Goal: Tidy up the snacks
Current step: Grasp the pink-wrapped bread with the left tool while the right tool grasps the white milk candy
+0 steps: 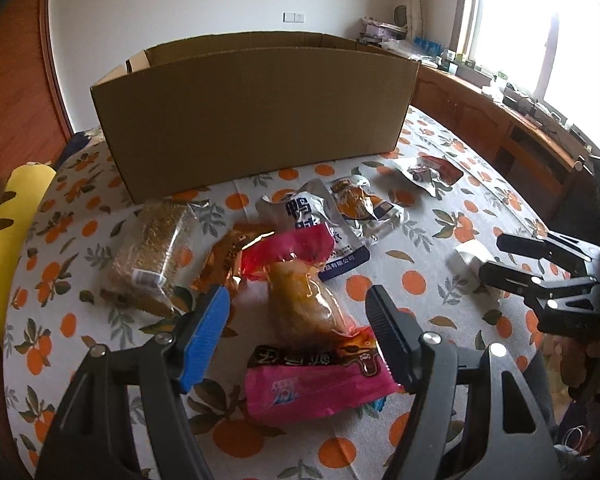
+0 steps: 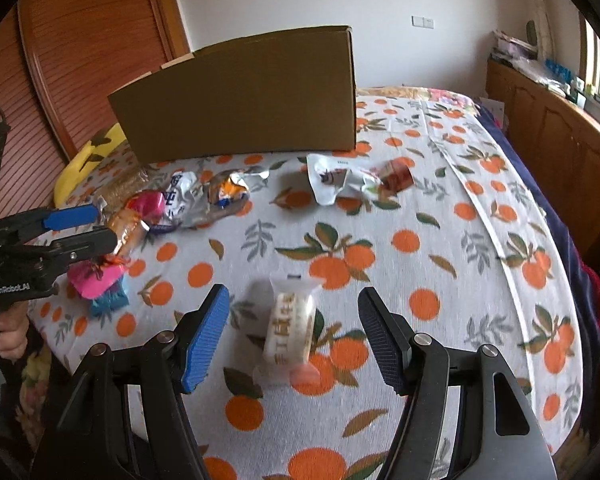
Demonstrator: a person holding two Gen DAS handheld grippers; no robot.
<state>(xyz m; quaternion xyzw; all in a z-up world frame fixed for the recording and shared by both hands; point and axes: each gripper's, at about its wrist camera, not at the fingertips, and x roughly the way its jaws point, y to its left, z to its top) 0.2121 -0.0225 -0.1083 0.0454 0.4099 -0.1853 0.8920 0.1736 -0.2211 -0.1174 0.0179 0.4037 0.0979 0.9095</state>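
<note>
Two grippers: left gripper [image 1: 298, 334] spread wide over pink snack [image 1: 316, 392], lower centre.
Right gripper [image 2: 294, 334]: spread wide around white snack [image 2: 290, 330], lower centre.
Box [image 1: 256, 116]: upper centre.

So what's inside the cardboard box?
Cannot tell. Both views show only the box's outer front wall and a strip of the inner back wall near the rim; its floor and any contents are hidden. All visible snacks lie on the table in front of it.
</note>
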